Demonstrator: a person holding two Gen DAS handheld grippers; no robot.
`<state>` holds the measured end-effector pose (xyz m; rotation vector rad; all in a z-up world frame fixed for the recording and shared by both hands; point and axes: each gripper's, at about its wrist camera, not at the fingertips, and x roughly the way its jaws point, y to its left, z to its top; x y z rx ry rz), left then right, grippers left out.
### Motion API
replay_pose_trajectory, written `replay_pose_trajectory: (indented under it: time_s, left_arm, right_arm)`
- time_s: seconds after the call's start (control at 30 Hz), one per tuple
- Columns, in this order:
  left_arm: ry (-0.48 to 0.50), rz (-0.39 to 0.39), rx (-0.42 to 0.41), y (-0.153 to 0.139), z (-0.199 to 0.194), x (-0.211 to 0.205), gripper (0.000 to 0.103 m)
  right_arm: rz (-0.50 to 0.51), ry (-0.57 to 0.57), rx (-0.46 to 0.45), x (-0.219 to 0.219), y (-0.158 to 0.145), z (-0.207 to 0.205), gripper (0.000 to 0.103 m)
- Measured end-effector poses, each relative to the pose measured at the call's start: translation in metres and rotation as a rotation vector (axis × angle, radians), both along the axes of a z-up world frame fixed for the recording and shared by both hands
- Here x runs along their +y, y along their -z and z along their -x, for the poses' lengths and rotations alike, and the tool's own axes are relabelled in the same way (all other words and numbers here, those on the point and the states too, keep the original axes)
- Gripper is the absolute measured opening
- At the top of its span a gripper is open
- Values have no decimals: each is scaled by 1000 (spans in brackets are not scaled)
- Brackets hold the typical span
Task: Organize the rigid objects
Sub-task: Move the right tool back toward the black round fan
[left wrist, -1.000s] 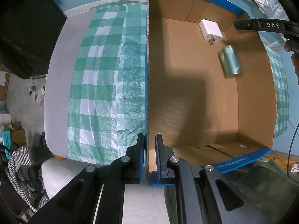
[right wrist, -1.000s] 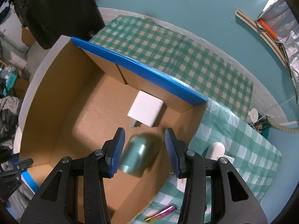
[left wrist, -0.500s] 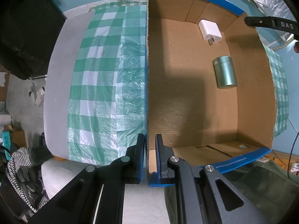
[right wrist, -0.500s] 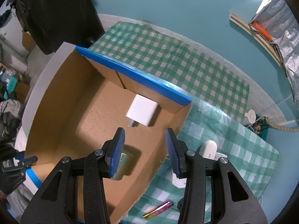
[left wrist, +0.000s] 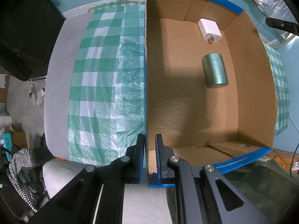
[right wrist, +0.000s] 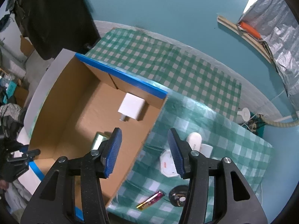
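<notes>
The green tin (left wrist: pixel 214 70) lies on its side on the floor of the cardboard box (left wrist: pixel 248 93), just short of the white charger (left wrist: pixel 209 29) in the far corner, touching neither it nor a wall. With two things boxed, the step in hand looks like fetching the next one. The right gripper (right wrist: pixel 144 151) hangs over the box's right wall, its jaws apart, just opened wider, and nothing between them. Candidates wait on the checked cloth (right wrist: pixel 224 136) just outside: a white oval case (right wrist: pixel 195 140), a flat white piece (right wrist: pixel 166 165), a dark round disc (right wrist: pixel 178 196) and a shiny pink wrapper (right wrist: pixel 150 202). Clear the wall fully before swinging out, then straddle one item squarely (the thin wrapper will likely be hardest). The left gripper (left wrist: pixel 149 155) stays clamped on the box's near-left wall; that hold should steady it.
</notes>
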<state>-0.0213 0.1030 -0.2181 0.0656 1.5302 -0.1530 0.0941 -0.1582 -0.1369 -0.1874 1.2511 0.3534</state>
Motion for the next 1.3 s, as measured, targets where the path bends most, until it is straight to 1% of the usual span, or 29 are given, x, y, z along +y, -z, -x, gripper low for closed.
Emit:
replay_pose_trajectory:
  time_s: [0.07, 0.23, 0.53, 0.7, 0.73, 0.83, 1.07, 1.2, 1.3]
  left_arm:
    - [2, -2, 0, 0, 0, 0, 11]
    - [0, -2, 0, 0, 0, 0, 11]
    - [-6, 0, -1, -1, 0, 1, 11]
    - [-7, 0, -1, -1, 0, 1, 11]
    - [-7, 0, -1, -1, 0, 1, 11]
    - [-5, -1, -1, -2, 0, 1, 11]
    - [-4, -2, -1, -2, 1, 1, 11]
    - [2, -6, -1, -1, 2, -1, 11]
    - [3, -7, 0, -1, 2, -1, 11]
  right_arm:
    - [1, 6, -9, -6, -4, 2, 56]
    - [10, 36, -15, -26, -9, 8, 57]
    - [37, 121, 39, -73, 8, 26, 58]
    - [43, 189, 89, -99, 29, 38, 60]
    - [41, 199, 93, -101, 32, 40, 63]
    - [53, 233, 100, -112, 47, 49, 68]
    - [56, 291, 159, -130, 91, 67, 68]
    - [3, 351, 207, -139, 117, 75, 68]
    - [-20, 393, 231, -144, 129, 77, 68]
